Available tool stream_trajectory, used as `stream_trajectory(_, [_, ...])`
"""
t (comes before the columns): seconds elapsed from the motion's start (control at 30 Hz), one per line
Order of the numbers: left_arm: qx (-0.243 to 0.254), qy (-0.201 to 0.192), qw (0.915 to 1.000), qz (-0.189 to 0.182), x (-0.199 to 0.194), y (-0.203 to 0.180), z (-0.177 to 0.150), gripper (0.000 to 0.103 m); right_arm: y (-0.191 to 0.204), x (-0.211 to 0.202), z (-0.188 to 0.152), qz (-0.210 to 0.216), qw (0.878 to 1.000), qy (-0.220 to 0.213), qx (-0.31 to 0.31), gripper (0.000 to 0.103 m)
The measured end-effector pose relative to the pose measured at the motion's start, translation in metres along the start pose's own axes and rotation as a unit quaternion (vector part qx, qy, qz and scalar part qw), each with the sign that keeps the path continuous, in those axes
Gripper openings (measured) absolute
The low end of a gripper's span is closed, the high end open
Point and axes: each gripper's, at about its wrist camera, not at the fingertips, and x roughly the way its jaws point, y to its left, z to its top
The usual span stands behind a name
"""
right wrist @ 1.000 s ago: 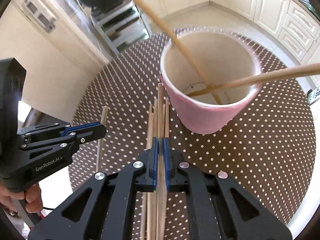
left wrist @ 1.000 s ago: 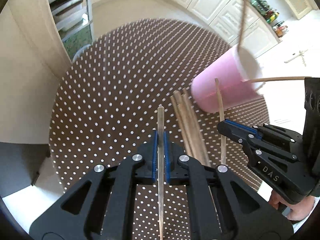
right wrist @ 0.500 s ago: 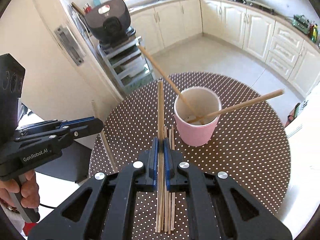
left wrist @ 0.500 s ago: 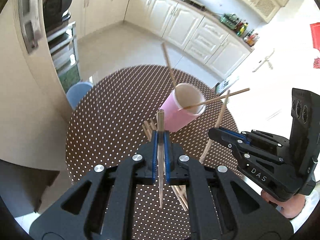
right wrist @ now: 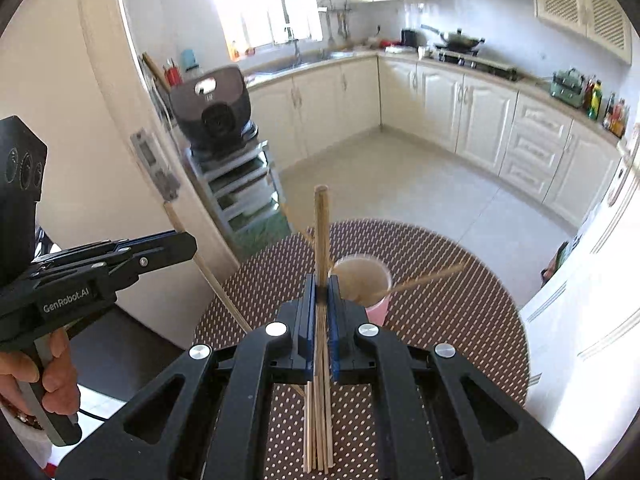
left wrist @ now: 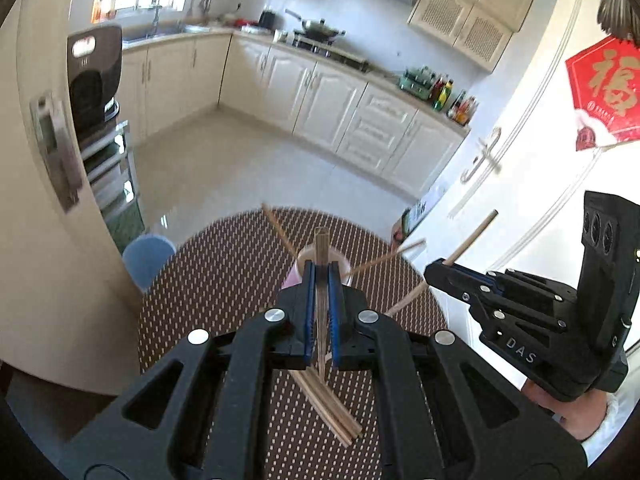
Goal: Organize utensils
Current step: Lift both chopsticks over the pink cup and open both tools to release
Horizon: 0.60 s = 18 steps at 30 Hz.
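Note:
A pink cup [right wrist: 370,286] stands on the brown dotted round table [right wrist: 460,312] and holds two wooden chopsticks [right wrist: 420,280] that lean outward. My left gripper [left wrist: 320,280] is shut on one chopstick [left wrist: 321,248], held high above the table in line with the cup [left wrist: 298,272]. My right gripper [right wrist: 320,292] is shut on another chopstick [right wrist: 321,232], also raised, just left of the cup. Each gripper shows in the other's view, the right one [left wrist: 440,270] and the left one [right wrist: 188,240], each with its stick. Several loose chopsticks [right wrist: 316,428] lie on the table below.
A blue stool [left wrist: 148,256] stands beside the table's far left edge. A metal rack with a dark appliance [right wrist: 212,108] stands beyond the table. White kitchen cabinets [right wrist: 480,112] line the far walls, and a white door [left wrist: 500,184] is at the right.
Both grippers have risen well above the table with their chopsticks. The cup and table now look smaller and farther below.

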Motion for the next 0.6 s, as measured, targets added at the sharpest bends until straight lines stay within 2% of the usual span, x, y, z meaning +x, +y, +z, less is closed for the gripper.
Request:
stream_trajectory(0.43, [0.004, -0.072, 0.9972, 0.019, 0.007, -0.019, 0.06, 0.006, -0.028, -0.014, 0.047, -0.025, 0.998, -0.063, 0.0, 0.005])
stream_trajectory(0.6, [0.004, -0.076, 0.9966, 0.033, 0.03, -0.02, 0.067, 0.006, -0.04, 0.003, 0.059, -0.028, 0.997, -0.065, -0.006, 0.005])
